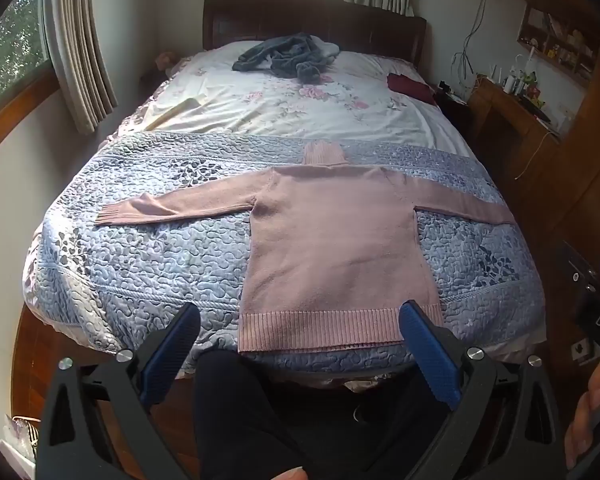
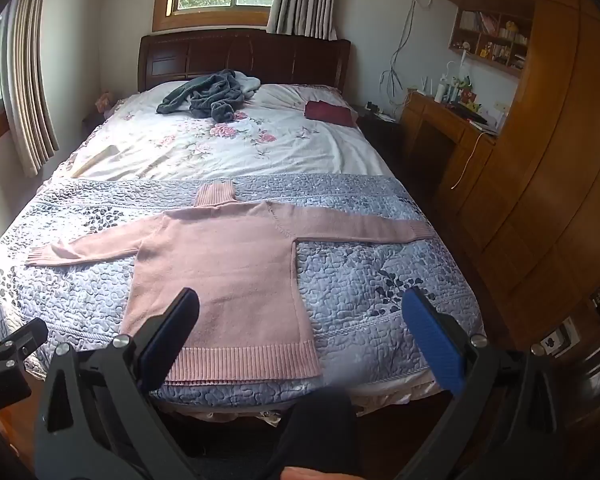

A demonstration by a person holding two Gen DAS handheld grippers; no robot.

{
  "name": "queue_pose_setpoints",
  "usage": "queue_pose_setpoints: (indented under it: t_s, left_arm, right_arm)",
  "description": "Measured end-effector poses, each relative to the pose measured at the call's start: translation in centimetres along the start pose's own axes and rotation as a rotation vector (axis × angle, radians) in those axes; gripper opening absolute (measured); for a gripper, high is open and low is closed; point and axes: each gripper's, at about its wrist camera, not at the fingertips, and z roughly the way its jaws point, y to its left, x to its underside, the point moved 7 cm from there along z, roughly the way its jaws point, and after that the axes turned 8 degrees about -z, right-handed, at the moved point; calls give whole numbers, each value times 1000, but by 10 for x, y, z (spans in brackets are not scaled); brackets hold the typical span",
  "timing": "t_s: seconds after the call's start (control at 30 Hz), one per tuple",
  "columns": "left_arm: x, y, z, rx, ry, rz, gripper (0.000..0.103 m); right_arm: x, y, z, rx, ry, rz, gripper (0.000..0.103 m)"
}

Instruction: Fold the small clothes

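The left claw [image 1: 300, 320] hangs with its two blue-padded fingers spread wide, holding nothing, above the foot of the bed. Just ahead of it and between its fingers lies the pink knitted turtleneck sweater [image 1: 332, 248], spread flat on the blue-grey quilted bedspread [image 1: 148, 264]; its ribbed hem is nearest the claw and the collar points away toward the dark wooden headboard [image 1: 312, 20]. One sleeve stretches out flat to the claw's left, the other to its right, reaching the edge of the bed.

The right claw [image 2: 300, 312] is likewise wide apart and empty, hovering off the foot of the bed. From it the sweater [image 2: 220, 264] lies ahead and somewhat left, its hem passing behind the claw's left finger; the right finger sits over bare bedspread [image 2: 380, 280].

Farther ahead of both claws, beyond the bedspread, the white floral sheet [image 2: 220, 144] carries a crumpled dark grey fleece garment [image 2: 208, 96] near the headboard and a folded maroon cloth [image 2: 330, 114] off to the right. A wooden desk [image 2: 448, 128] with small clutter stands far right of the bed. The person's dark-clothed leg [image 1: 236, 408] shows below the left claw.
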Motion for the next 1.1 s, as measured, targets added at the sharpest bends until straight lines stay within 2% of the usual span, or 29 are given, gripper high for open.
queue_pose_setpoints:
  t_s: [1.1]
  left_arm:
    - [-5, 0, -9, 7, -8, -1, 99]
  right_arm:
    - [-6, 0, -5, 7, -20, -6, 100]
